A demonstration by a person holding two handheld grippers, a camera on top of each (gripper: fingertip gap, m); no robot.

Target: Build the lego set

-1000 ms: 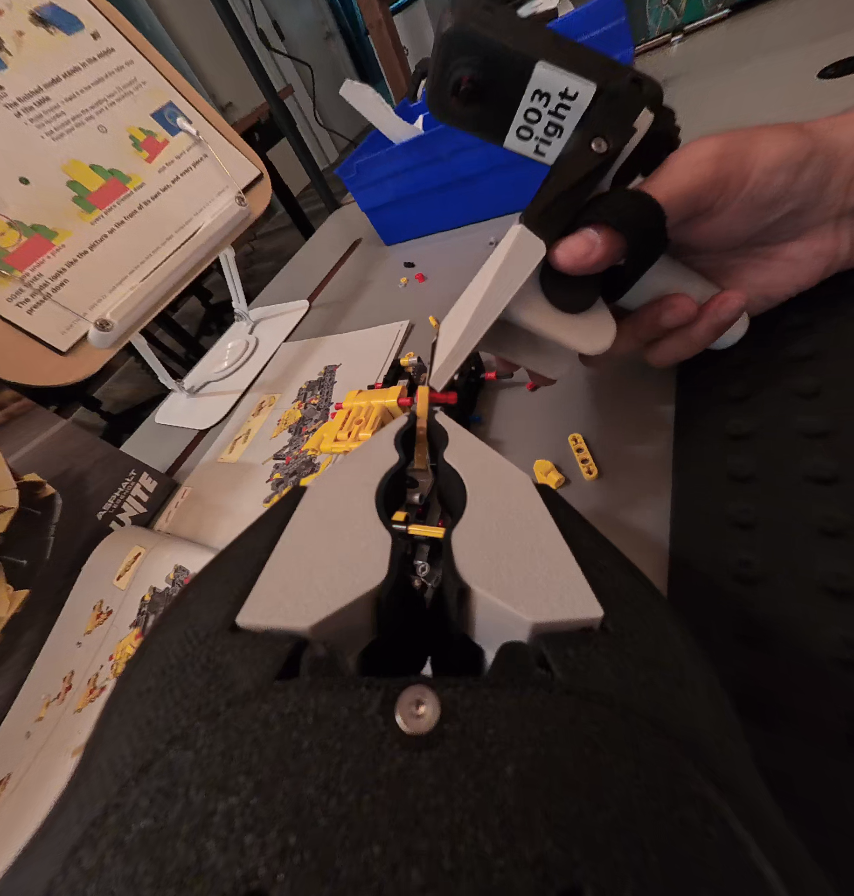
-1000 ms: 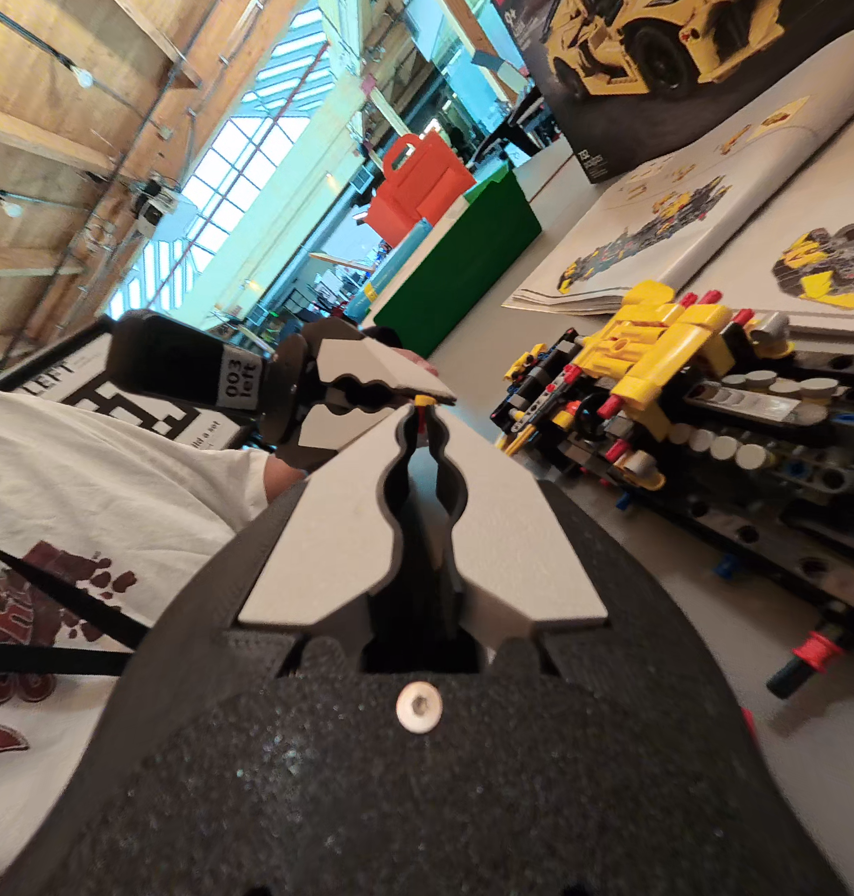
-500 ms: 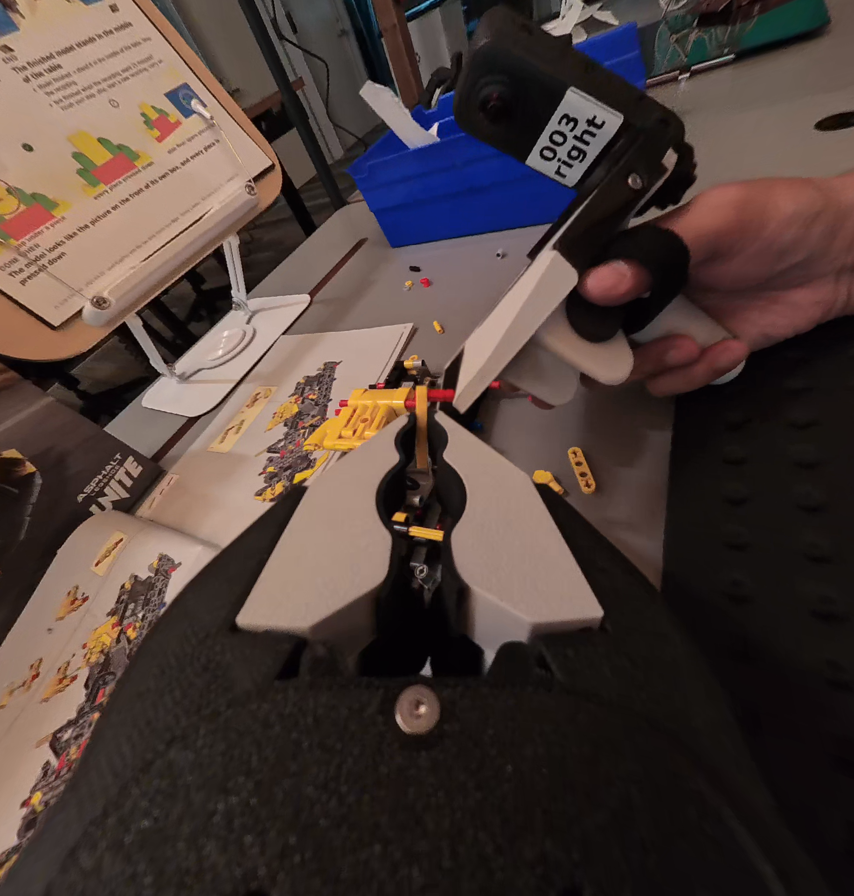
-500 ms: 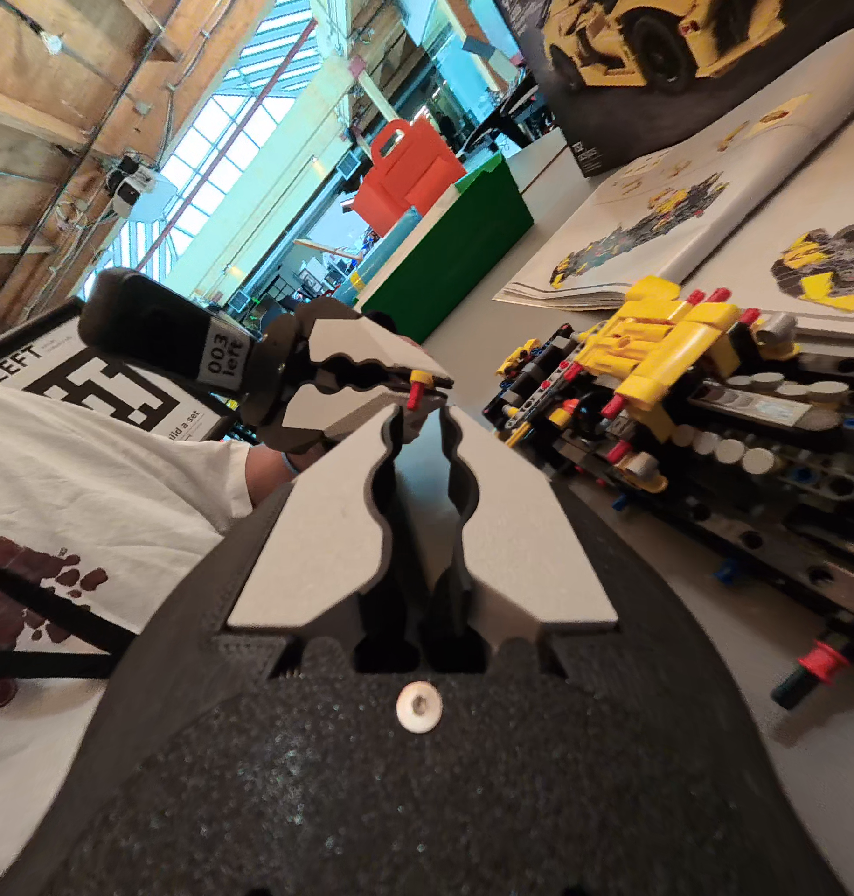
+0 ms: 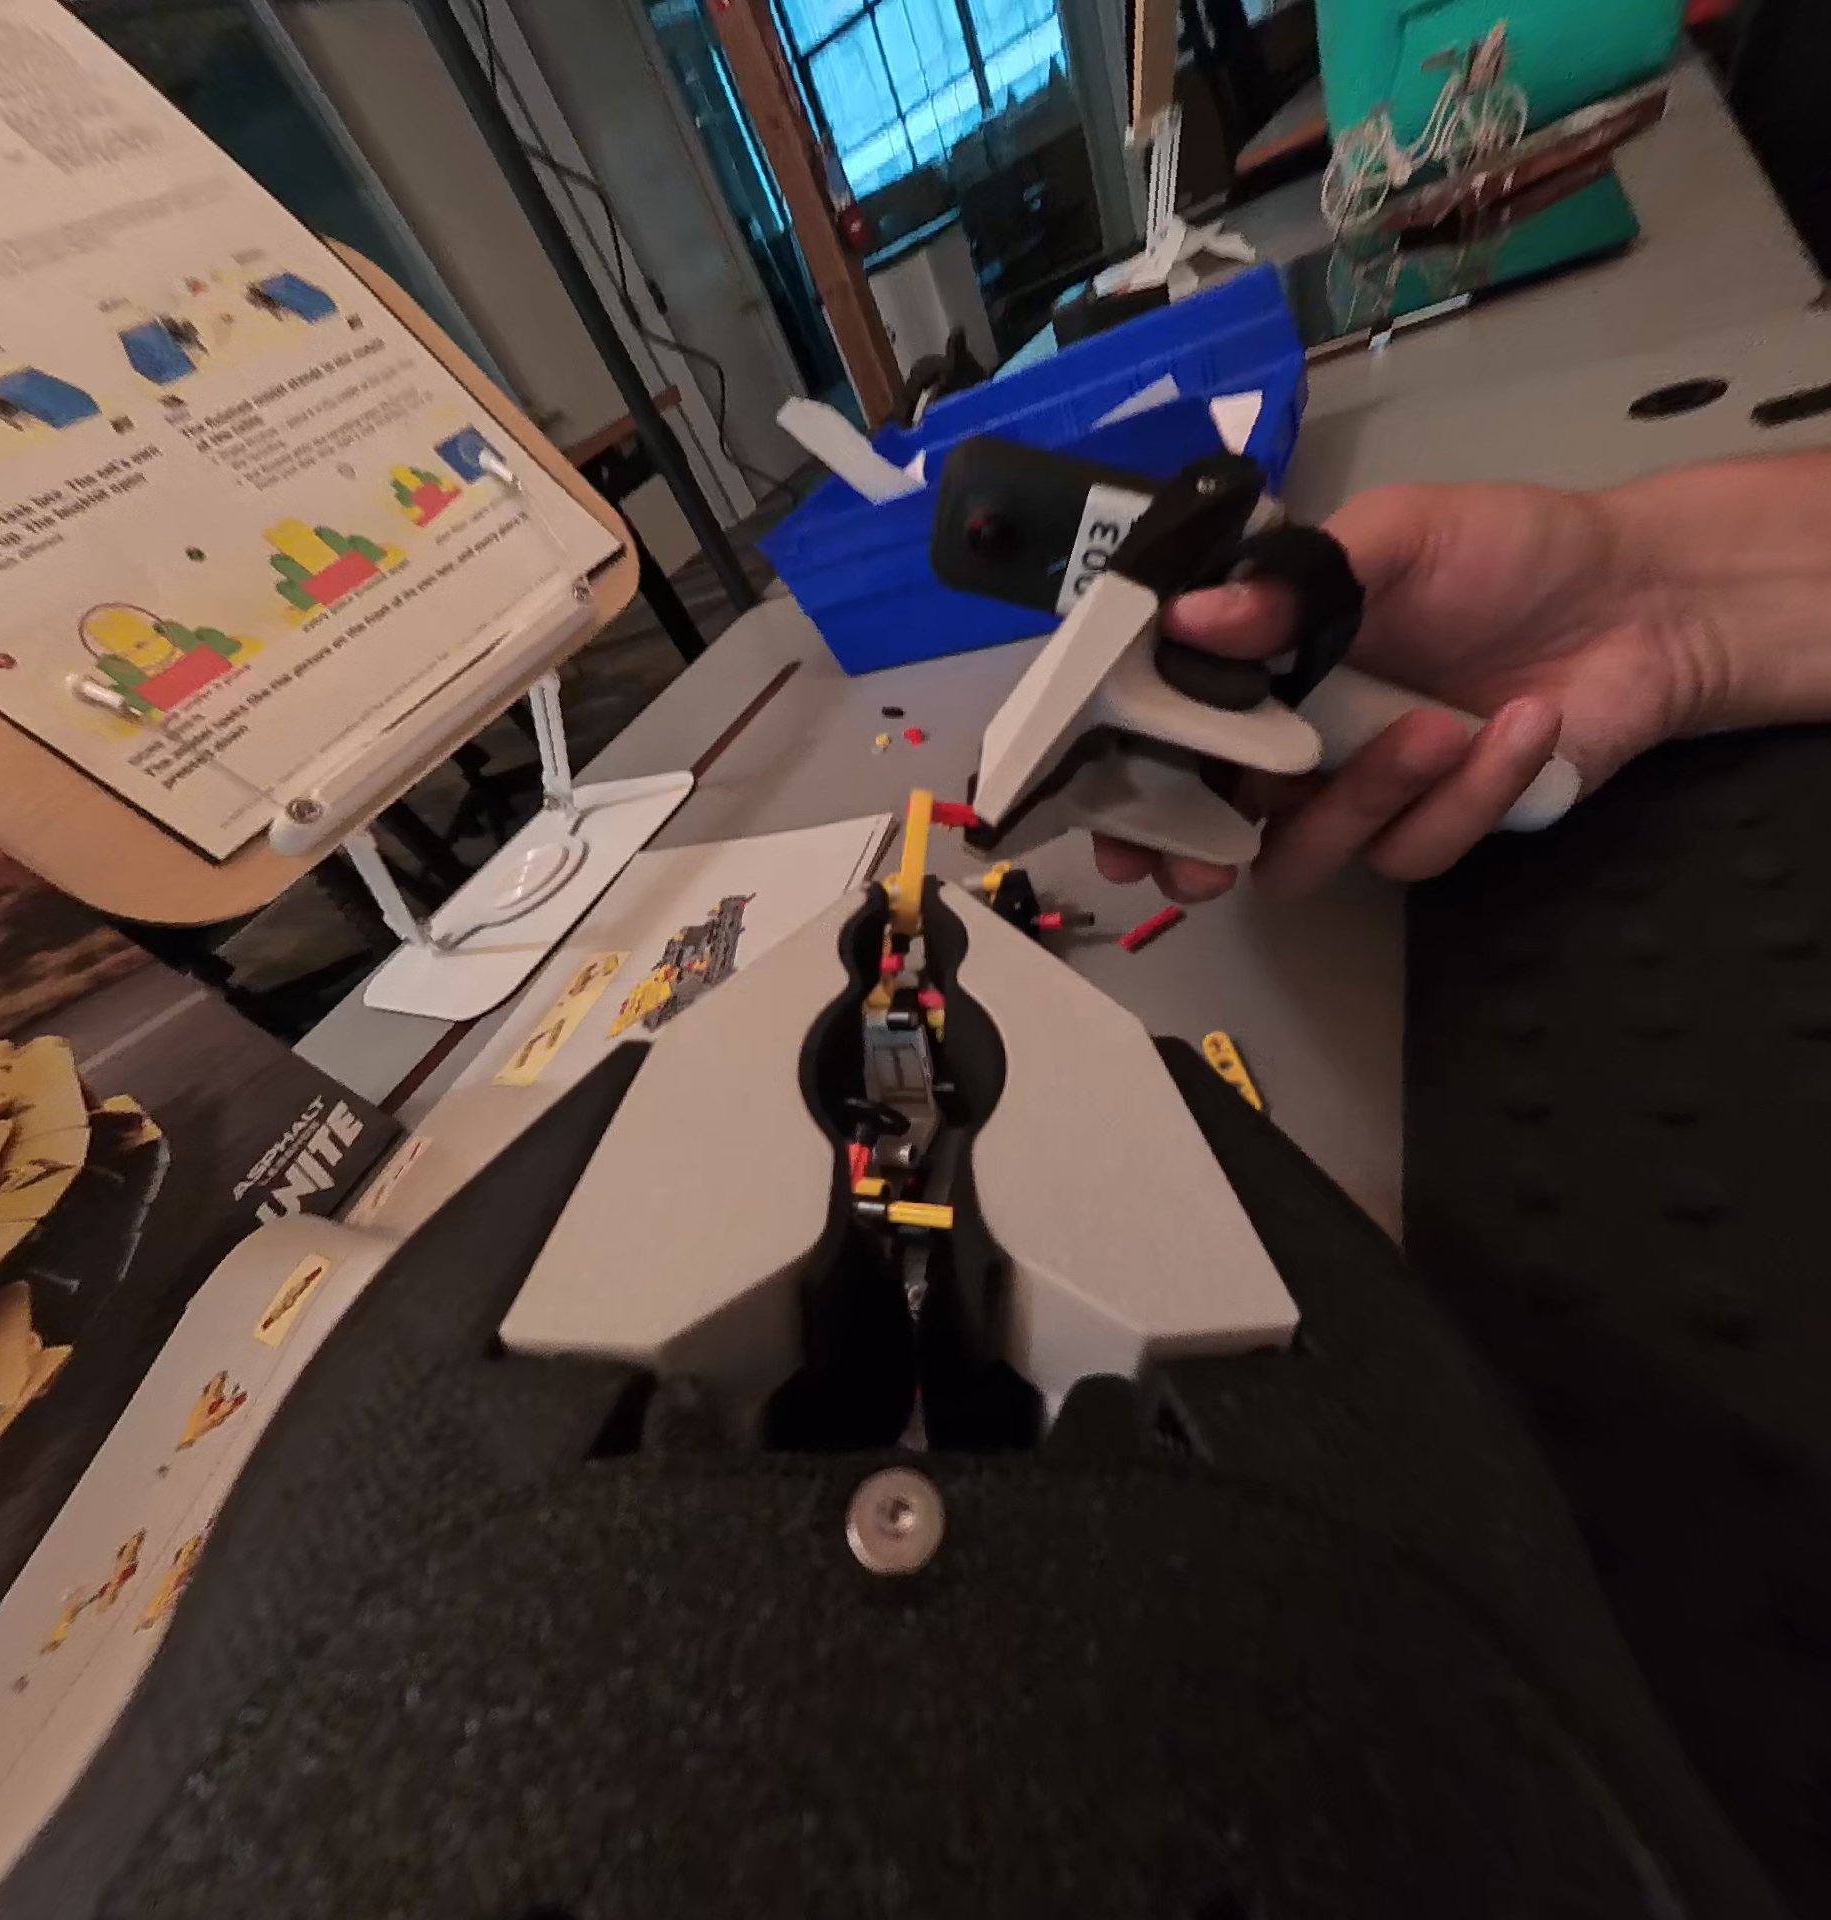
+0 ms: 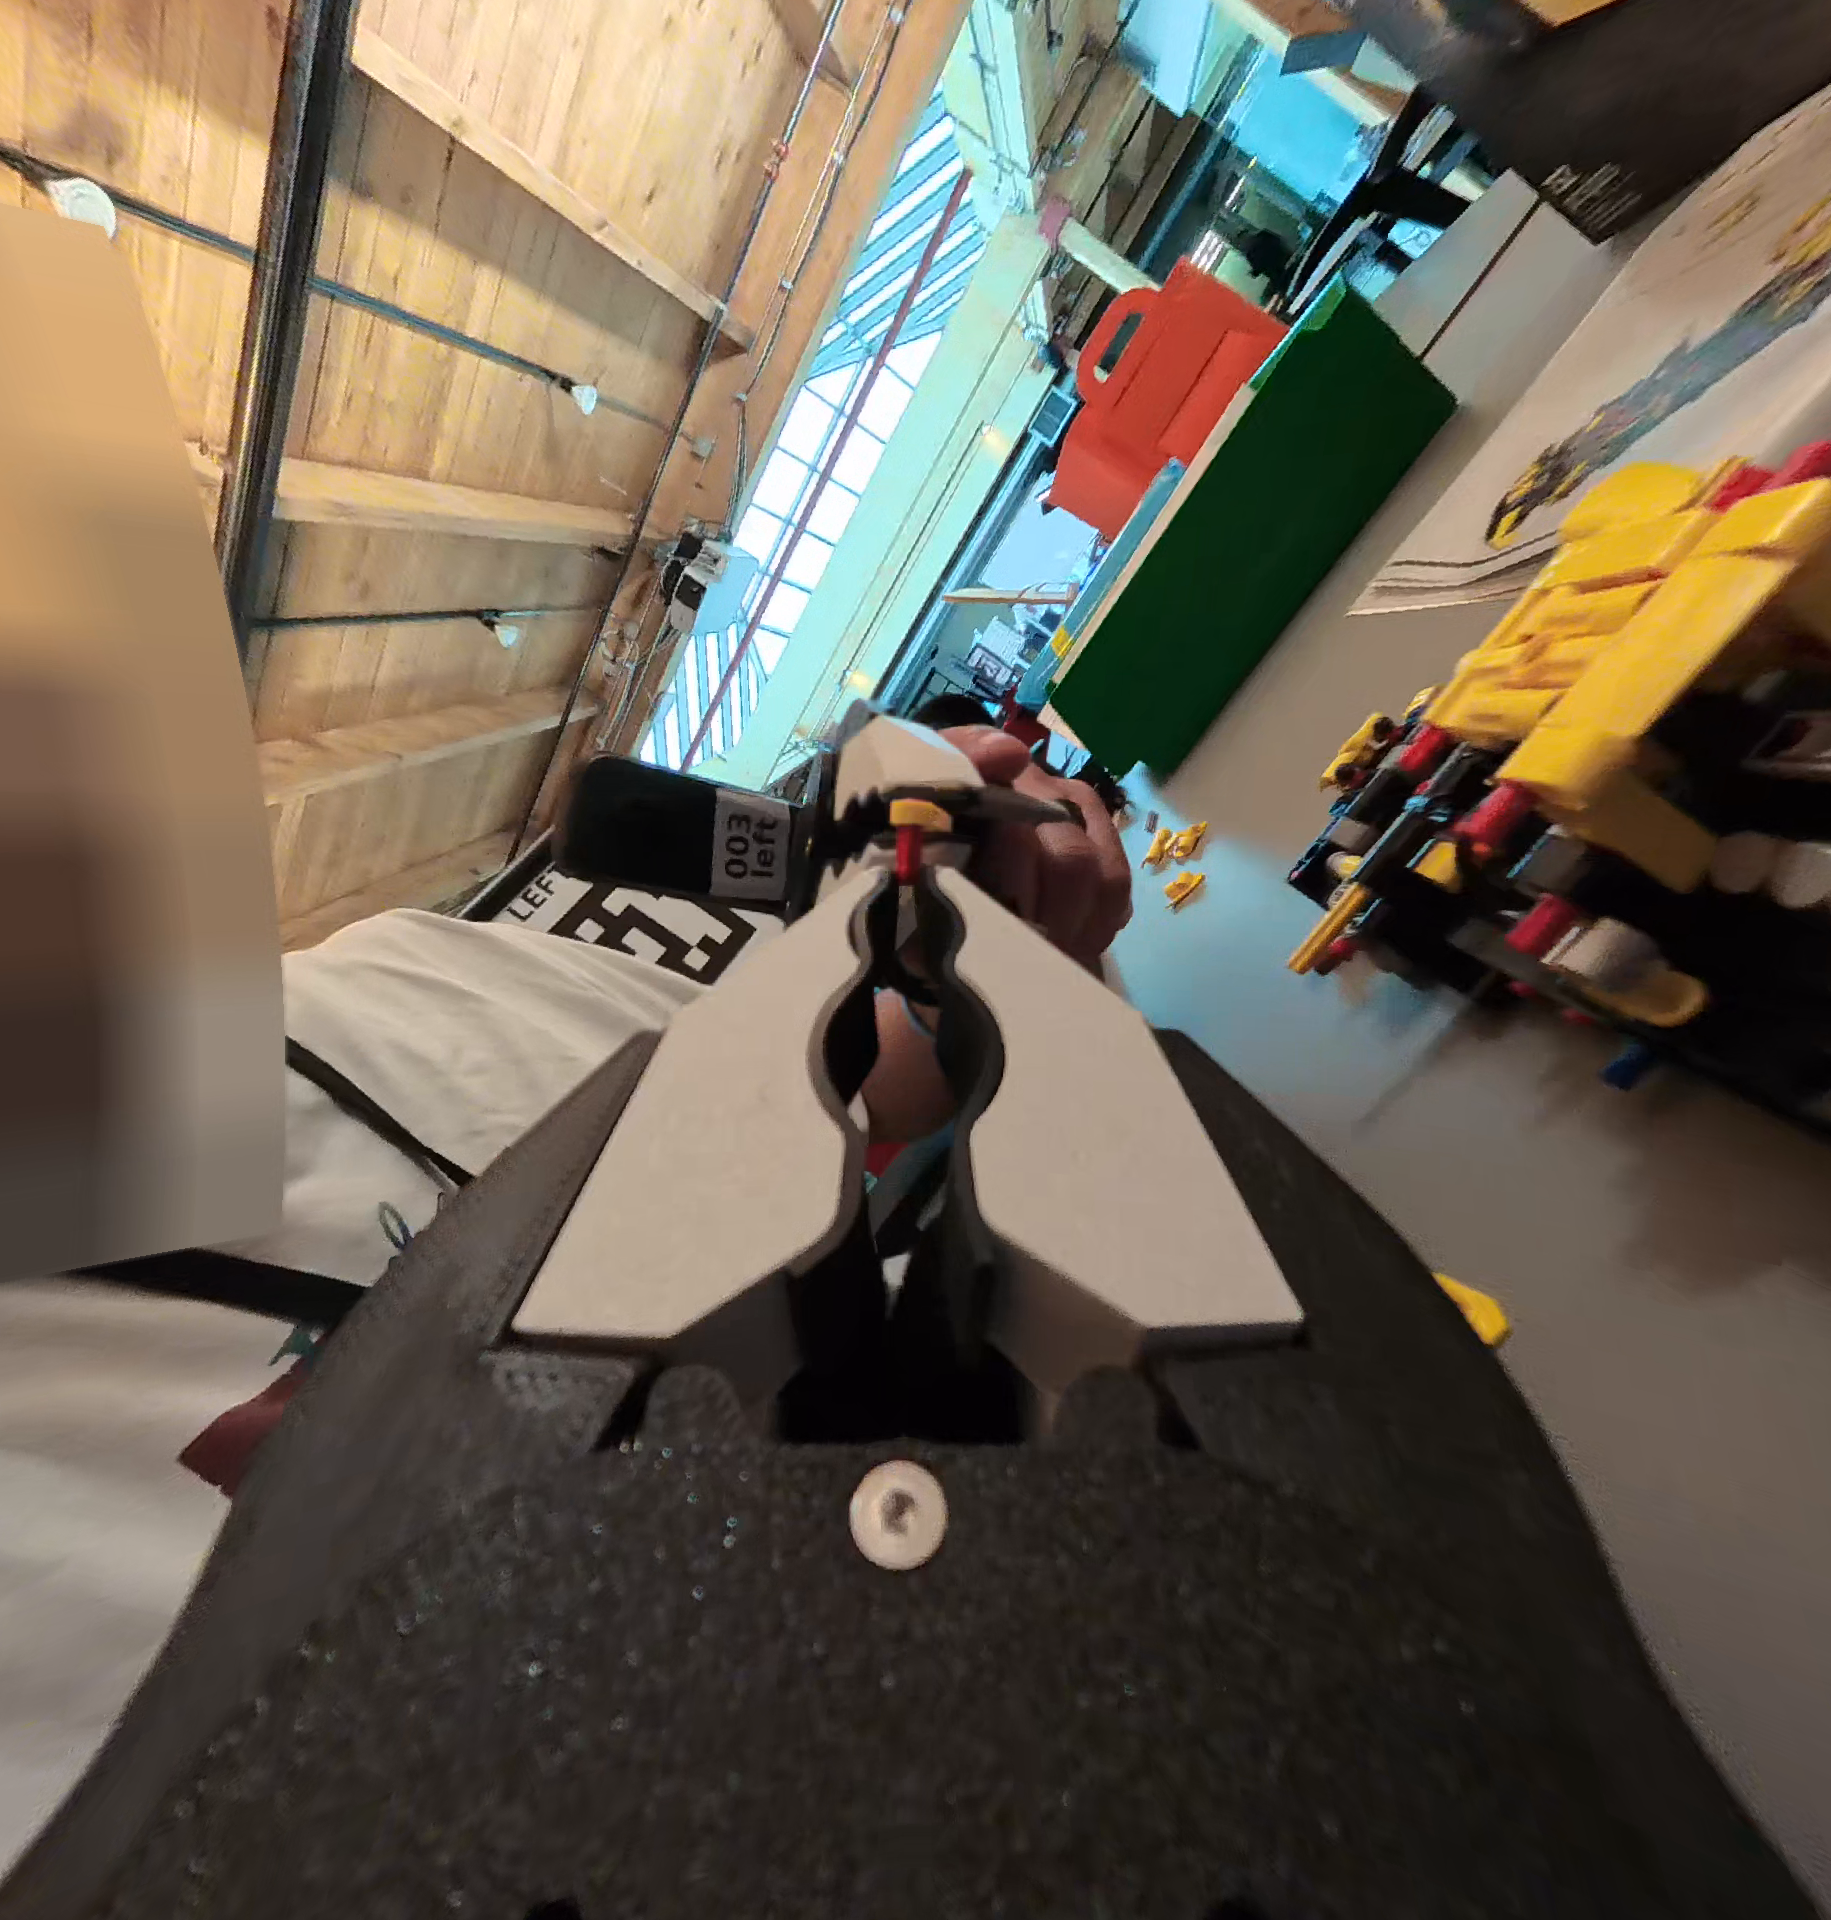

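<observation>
Right hand-held gripper [image 6: 903, 883] now seemingly pinching red pin [image 6: 905, 854] on left hand-held gripper's [image 5: 906, 904] clamped yellow beam [image 5: 913, 852].

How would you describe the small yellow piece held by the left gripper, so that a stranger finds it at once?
Start at the blue bin on the grey table, then come toward the camera to the left gripper. The yellow beam stands upright out of its shut fingertips. Unlike the loose yellow pieces lying flat on the table, it carries a red pin that the right gripper pinches.
</observation>
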